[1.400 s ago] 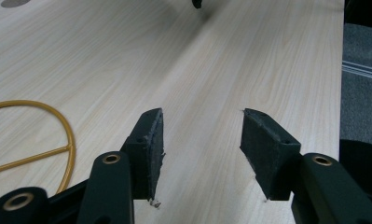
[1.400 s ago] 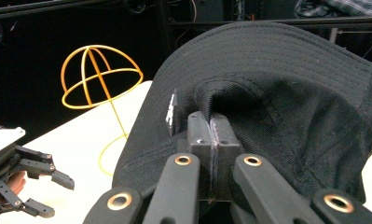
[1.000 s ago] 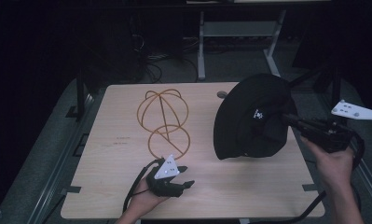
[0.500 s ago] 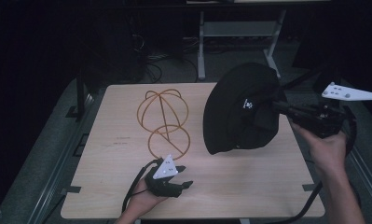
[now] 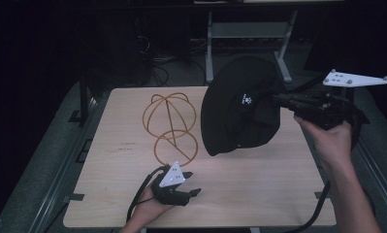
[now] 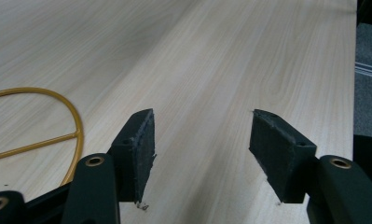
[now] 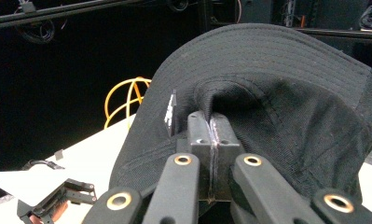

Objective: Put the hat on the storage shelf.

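Observation:
A black bucket hat (image 5: 239,109) hangs in the air over the right half of the table, brim facing down-left. My right gripper (image 5: 278,100) is shut on its crown fabric; in the right gripper view the jaws pinch the hat (image 7: 286,93) at the right gripper (image 7: 212,122). A gold wire hat stand (image 5: 169,124) sits on the table left of the hat, also visible as the stand (image 7: 125,98). My left gripper (image 5: 193,184) rests low near the table's front edge, open and empty; the left gripper (image 6: 200,140) shows bare wood between its pads, with the stand's base ring (image 6: 44,121) at left.
The light wooden table (image 5: 278,194) has bare surface at the front right and far left. A metal frame leg (image 5: 209,53) and cables stand behind the table in the dark. A grey rail (image 5: 60,165) runs along the left edge.
My right gripper has lifted the hat and carried it leftward, closer to the wire stand. The left gripper has stayed in place.

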The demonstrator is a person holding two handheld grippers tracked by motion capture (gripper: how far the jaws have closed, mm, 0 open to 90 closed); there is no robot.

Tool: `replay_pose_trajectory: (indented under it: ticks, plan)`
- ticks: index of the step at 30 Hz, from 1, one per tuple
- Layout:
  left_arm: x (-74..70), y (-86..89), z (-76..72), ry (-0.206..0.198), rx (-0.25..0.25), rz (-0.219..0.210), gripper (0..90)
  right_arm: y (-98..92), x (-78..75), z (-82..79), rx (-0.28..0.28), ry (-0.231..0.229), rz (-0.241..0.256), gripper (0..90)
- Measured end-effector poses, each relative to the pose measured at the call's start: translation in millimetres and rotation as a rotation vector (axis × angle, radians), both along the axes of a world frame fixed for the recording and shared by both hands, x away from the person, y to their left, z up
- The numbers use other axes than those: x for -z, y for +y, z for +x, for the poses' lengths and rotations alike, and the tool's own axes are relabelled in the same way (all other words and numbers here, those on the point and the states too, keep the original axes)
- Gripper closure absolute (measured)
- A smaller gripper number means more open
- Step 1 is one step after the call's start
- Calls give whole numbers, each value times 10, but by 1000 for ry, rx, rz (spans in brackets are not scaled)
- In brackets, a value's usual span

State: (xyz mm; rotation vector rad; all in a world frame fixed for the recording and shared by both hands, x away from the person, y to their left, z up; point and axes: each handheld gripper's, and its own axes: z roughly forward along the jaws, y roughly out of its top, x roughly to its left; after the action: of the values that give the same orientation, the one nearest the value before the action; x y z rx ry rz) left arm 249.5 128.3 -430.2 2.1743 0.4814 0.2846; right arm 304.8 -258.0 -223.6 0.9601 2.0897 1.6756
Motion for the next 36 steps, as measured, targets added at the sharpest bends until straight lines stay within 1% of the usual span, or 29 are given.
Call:
replay_pose_trajectory:
  ticks: [3,17,23,25,27,31,35,36]
  plan:
    - [2,7,4,4,-5,-9,382,64,-25,38,-14,0,1,896]
    - [22,-13,-19,-8,-2,9,345,382,-103,225,-60,4,-12,896]
    - [20,-3,-22,-4,-3,4,340,500,-115,297,-76,10,3,895]
    - [19,-1,-25,-5,-2,5,340,556,-125,313,-87,7,7,896]
    - [21,2,-26,-3,-2,2,340,595,-132,329,-97,3,21,896]
    - [23,-2,-26,-1,-3,0,340,705,-163,366,-117,4,27,895]
    - [31,-11,-31,2,4,6,340,815,-197,406,-131,4,25,895]
    - [29,-9,-30,-1,11,12,340,847,-204,421,-136,7,25,895]
